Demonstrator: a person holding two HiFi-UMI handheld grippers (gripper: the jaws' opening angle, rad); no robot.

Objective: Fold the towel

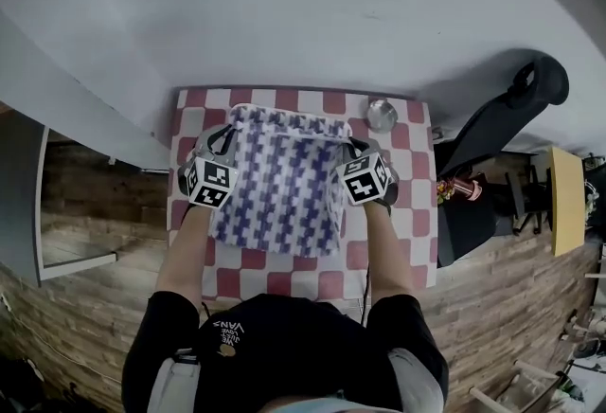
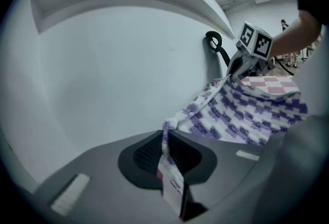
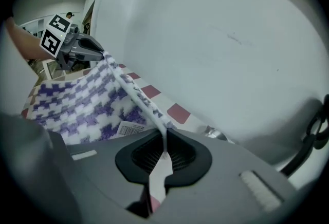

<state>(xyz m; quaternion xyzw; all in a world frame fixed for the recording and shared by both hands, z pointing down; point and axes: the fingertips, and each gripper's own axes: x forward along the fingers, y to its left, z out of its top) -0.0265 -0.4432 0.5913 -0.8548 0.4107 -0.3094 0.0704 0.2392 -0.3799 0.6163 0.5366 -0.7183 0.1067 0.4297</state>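
The purple-and-white checked towel (image 1: 279, 188) hangs stretched between my two grippers over the red-and-white checked table (image 1: 417, 203). My left gripper (image 1: 216, 151) is shut on its left corner, and the cloth runs pinched into the jaws in the left gripper view (image 2: 165, 138), with a white label (image 2: 172, 182) dangling there. My right gripper (image 1: 355, 155) is shut on the right corner, where the towel's edge (image 3: 139, 97) goes taut into the jaws (image 3: 164, 143). The towel's lower part rests on the table in front of the person.
A small metal bowl (image 1: 381, 114) sits at the table's far right corner, close to the grey wall (image 1: 312, 13). A black chair (image 1: 507, 113) stands to the right of the table. Wooden floor (image 1: 85, 203) lies to the left.
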